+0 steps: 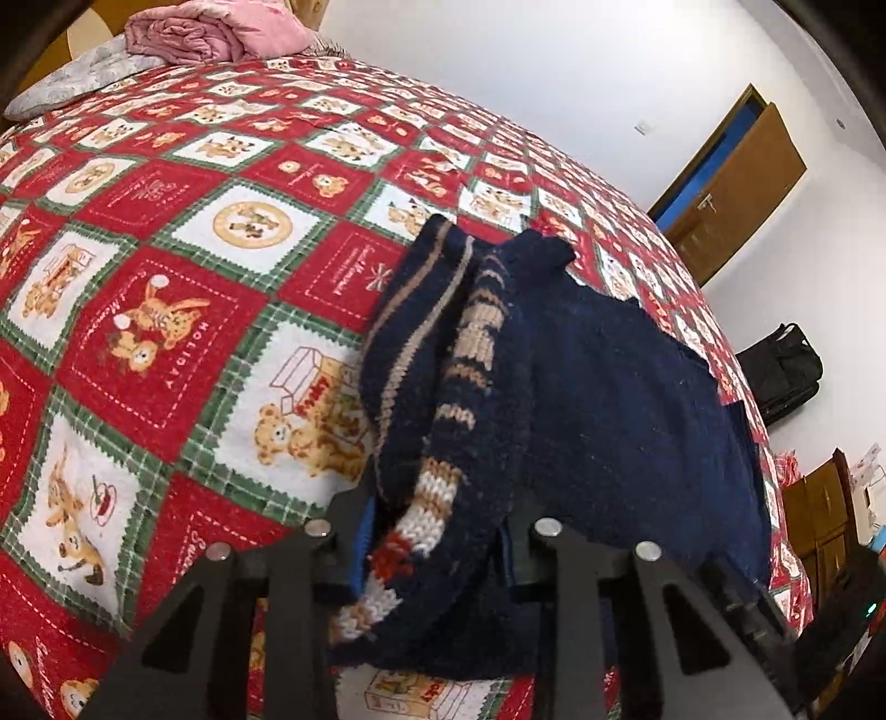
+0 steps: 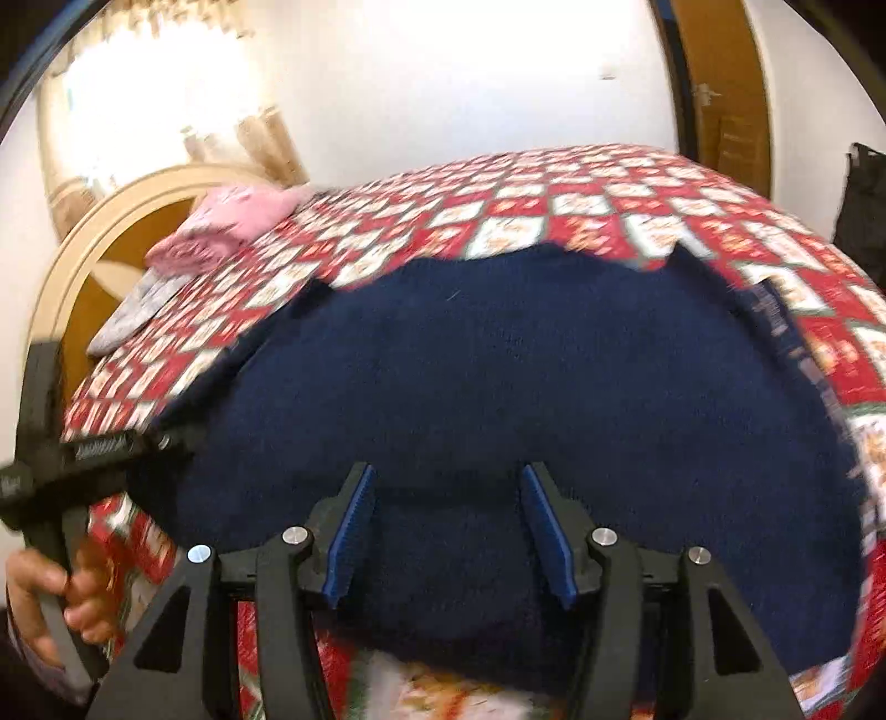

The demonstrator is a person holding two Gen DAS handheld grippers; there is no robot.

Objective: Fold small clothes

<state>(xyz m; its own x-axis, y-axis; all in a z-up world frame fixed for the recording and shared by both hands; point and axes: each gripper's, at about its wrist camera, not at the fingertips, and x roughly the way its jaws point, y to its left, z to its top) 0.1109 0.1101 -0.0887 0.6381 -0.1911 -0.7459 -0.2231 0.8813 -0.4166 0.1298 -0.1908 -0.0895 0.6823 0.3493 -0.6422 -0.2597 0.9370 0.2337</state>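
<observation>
A small navy knitted sweater (image 1: 620,387) lies on the red patchwork bedspread (image 1: 166,277). One side with tan, white and red stripes (image 1: 443,487) is lifted and draped between the jaws of my left gripper (image 1: 437,531), which stand a good way apart with the knit bunched between them. In the right wrist view the sweater (image 2: 498,360) fills the middle as a flat navy panel. My right gripper (image 2: 448,531) hovers just above its near edge, jaws wide open, blue pads (image 2: 354,531) empty. The left gripper (image 2: 50,459) and the hand holding it show at the far left.
A pink folded cloth (image 1: 210,33) and a grey cloth (image 1: 77,77) lie at the head of the bed by the wooden headboard (image 2: 111,221). A brown door (image 1: 731,188) and a black bag (image 1: 786,371) stand beyond the bed's far side.
</observation>
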